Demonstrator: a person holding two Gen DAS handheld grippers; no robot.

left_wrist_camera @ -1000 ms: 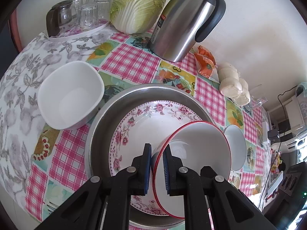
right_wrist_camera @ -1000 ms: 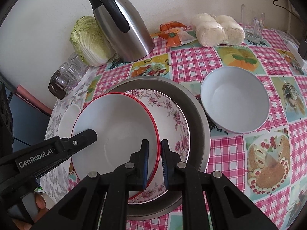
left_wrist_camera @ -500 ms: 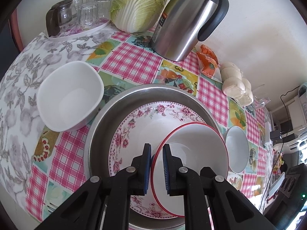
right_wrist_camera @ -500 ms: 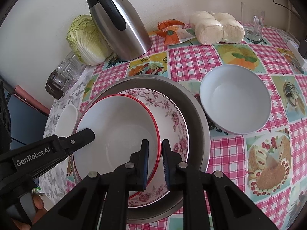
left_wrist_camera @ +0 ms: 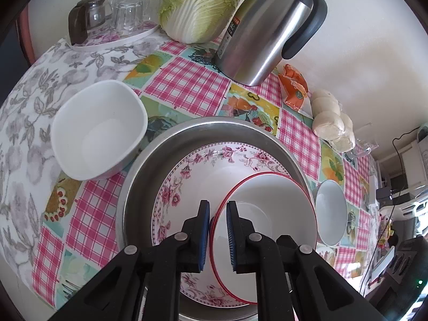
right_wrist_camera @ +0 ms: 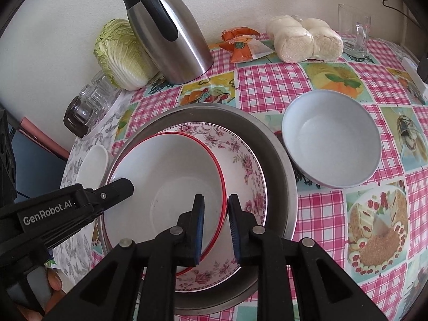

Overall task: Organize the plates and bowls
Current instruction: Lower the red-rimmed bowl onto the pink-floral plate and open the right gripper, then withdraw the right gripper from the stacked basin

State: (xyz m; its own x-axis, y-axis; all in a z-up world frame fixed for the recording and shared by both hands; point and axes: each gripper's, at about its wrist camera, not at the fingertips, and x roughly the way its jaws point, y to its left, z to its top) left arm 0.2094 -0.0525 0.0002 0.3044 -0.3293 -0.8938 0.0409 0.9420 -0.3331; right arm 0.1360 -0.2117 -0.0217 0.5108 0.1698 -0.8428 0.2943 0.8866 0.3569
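Observation:
A white bowl with a red rim [left_wrist_camera: 272,203] [right_wrist_camera: 171,171] rests inside a floral bowl [left_wrist_camera: 192,176] [right_wrist_camera: 240,157]. Both lie in a steel basin [left_wrist_camera: 149,171] [right_wrist_camera: 278,165]. My left gripper [left_wrist_camera: 217,214] straddles the red rim on one side. Its jaws are opening, and the rim sits loose between the blue pads. My right gripper [right_wrist_camera: 216,208] straddles the opposite side of that rim. Its jaws are also opening, with a clear gap at the pads. A finger of the left gripper [right_wrist_camera: 117,190] shows over the bowl's far edge.
A square white bowl [left_wrist_camera: 99,131] stands left of the basin and a round white bowl [right_wrist_camera: 331,139] right of it. Along the wall are a steel jug [left_wrist_camera: 264,29], a cabbage [left_wrist_camera: 200,5], a tray of glasses [left_wrist_camera: 115,13], orange packets [right_wrist_camera: 240,45], buns [right_wrist_camera: 305,40] and a glass mug [right_wrist_camera: 354,34].
Both pairs of jaws have spread a little off the red rim they were pinching. The hands and the bowls have stayed where they were.

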